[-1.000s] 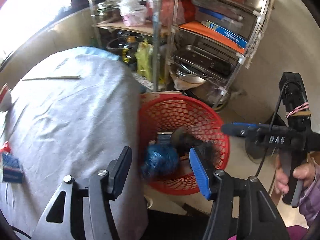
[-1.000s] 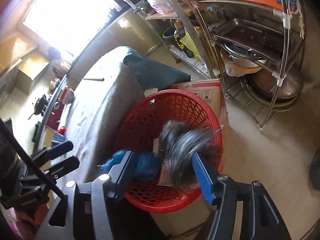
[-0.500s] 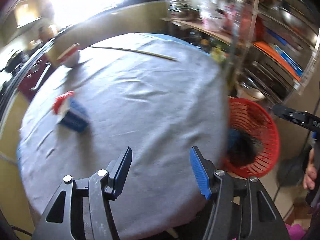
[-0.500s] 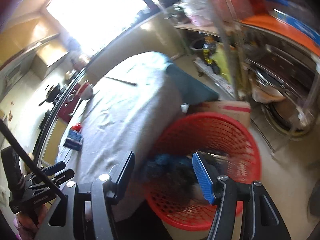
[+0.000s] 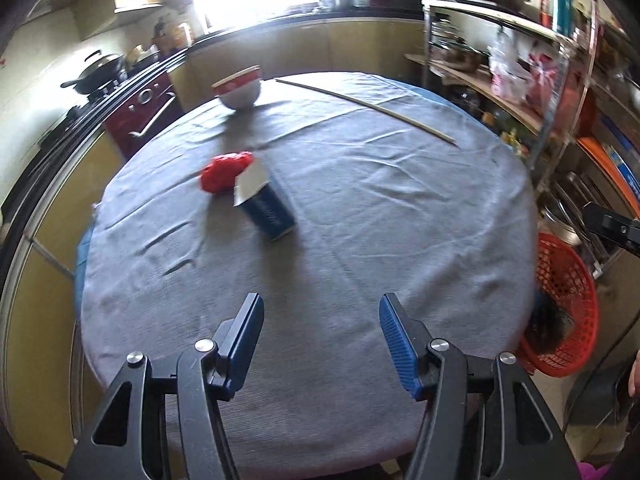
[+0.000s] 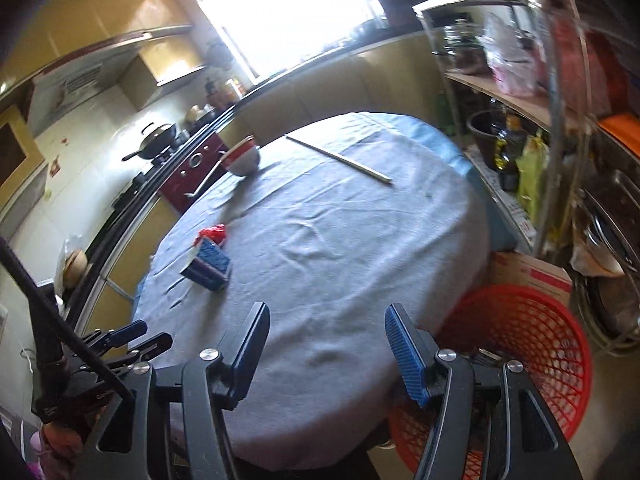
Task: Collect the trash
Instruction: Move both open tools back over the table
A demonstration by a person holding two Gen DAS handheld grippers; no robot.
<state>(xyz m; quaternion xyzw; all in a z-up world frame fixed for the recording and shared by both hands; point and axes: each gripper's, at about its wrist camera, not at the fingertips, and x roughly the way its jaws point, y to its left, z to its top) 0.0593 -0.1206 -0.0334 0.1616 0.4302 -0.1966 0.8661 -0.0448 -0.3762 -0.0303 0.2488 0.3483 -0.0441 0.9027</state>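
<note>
My left gripper (image 5: 320, 340) and right gripper (image 6: 326, 344) hang with ribbed blue pads parted, nothing between them, over a round table (image 5: 400, 220) draped in wrinkled grey cloth. A crumpled red wrapper (image 5: 224, 172) touches a blue carton (image 5: 266, 206) mid-table; the red mesh basket (image 6: 540, 336) stands beside it.

Left wrist view looks down steeply across the round tabletop (image 5: 360, 200) from its near edge, window at upper centre. Right wrist view sits further right and tilted, with the red basket (image 6: 540, 344) close at lower right. Both share the bowl (image 5: 239, 90), the blue box (image 6: 208, 266), the long stick (image 5: 368, 106) and the shelves.
</note>
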